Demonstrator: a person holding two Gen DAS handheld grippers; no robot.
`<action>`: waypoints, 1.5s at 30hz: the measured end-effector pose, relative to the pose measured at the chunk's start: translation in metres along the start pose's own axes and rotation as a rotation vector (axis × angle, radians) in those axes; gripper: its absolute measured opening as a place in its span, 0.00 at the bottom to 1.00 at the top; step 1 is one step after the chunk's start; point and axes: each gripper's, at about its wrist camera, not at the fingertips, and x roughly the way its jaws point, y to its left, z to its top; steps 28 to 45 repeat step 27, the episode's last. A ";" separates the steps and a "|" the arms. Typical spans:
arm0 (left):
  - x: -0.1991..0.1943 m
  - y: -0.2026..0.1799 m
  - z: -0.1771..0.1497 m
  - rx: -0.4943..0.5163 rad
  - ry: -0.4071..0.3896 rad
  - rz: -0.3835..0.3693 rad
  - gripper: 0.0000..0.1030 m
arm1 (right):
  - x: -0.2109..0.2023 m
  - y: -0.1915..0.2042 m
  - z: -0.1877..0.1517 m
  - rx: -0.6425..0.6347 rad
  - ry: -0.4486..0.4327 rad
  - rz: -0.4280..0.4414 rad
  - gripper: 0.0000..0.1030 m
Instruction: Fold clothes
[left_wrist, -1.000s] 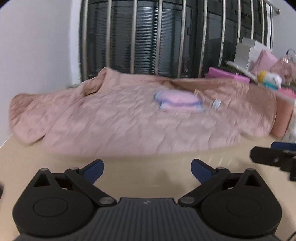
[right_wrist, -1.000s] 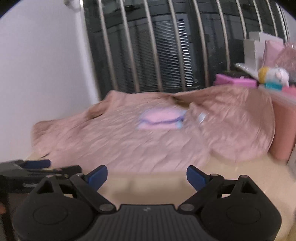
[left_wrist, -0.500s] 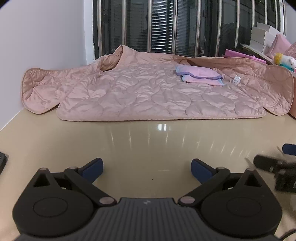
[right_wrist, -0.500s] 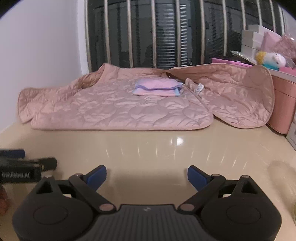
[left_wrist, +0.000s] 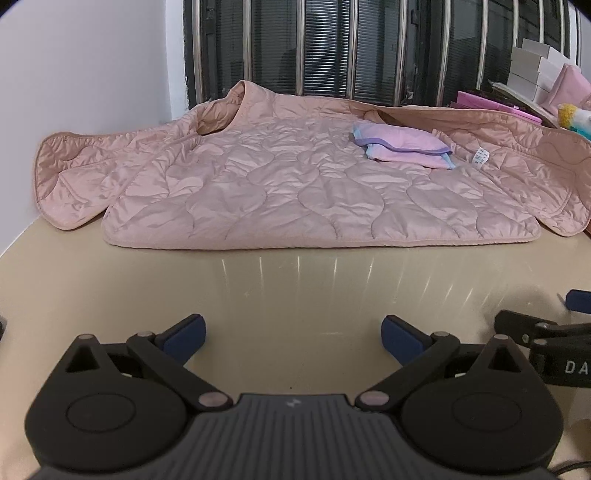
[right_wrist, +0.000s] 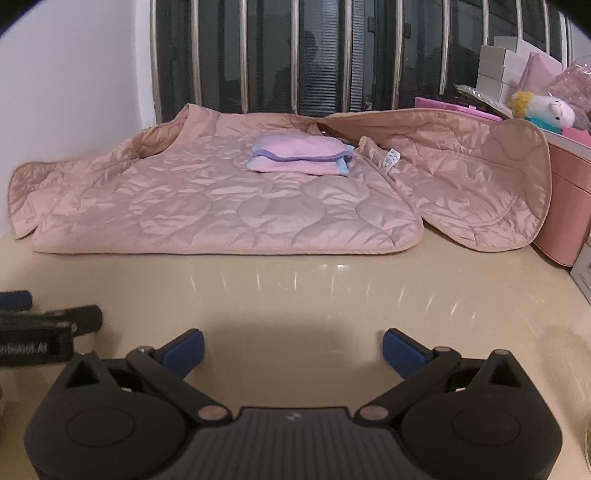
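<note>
A pink quilted jacket (left_wrist: 295, 184) lies spread flat at the far side of the beige table (left_wrist: 295, 291), sleeves out to both sides; it also shows in the right wrist view (right_wrist: 221, 206). A small folded pink and purple garment (left_wrist: 402, 146) rests on top of it, seen too in the right wrist view (right_wrist: 299, 155). My left gripper (left_wrist: 293, 336) is open and empty, low over the table, well short of the jacket's hem. My right gripper (right_wrist: 293, 349) is open and empty, beside it to the right (left_wrist: 546, 339).
A window with metal bars (left_wrist: 332, 48) stands behind the jacket, a white wall (left_wrist: 85, 62) at left. At right are a pink box (right_wrist: 565, 199), a plush toy (right_wrist: 543, 109), stacked white boxes (right_wrist: 498, 62) and a pink tray (left_wrist: 495, 105).
Both grippers have tilted down and steadied over the table; the view has gone from blurred to sharp. The jacket now sits slightly nearer. Jaws stay open.
</note>
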 end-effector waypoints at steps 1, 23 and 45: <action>0.000 0.000 0.000 0.000 0.000 -0.001 0.99 | 0.000 0.000 0.000 -0.002 0.000 0.003 1.00; -0.002 -0.002 -0.001 -0.005 -0.007 0.006 0.99 | -0.004 0.001 -0.004 -0.014 -0.013 0.021 1.00; -0.003 -0.002 -0.002 -0.004 -0.007 0.006 0.99 | -0.004 0.000 -0.004 -0.015 -0.013 0.023 1.00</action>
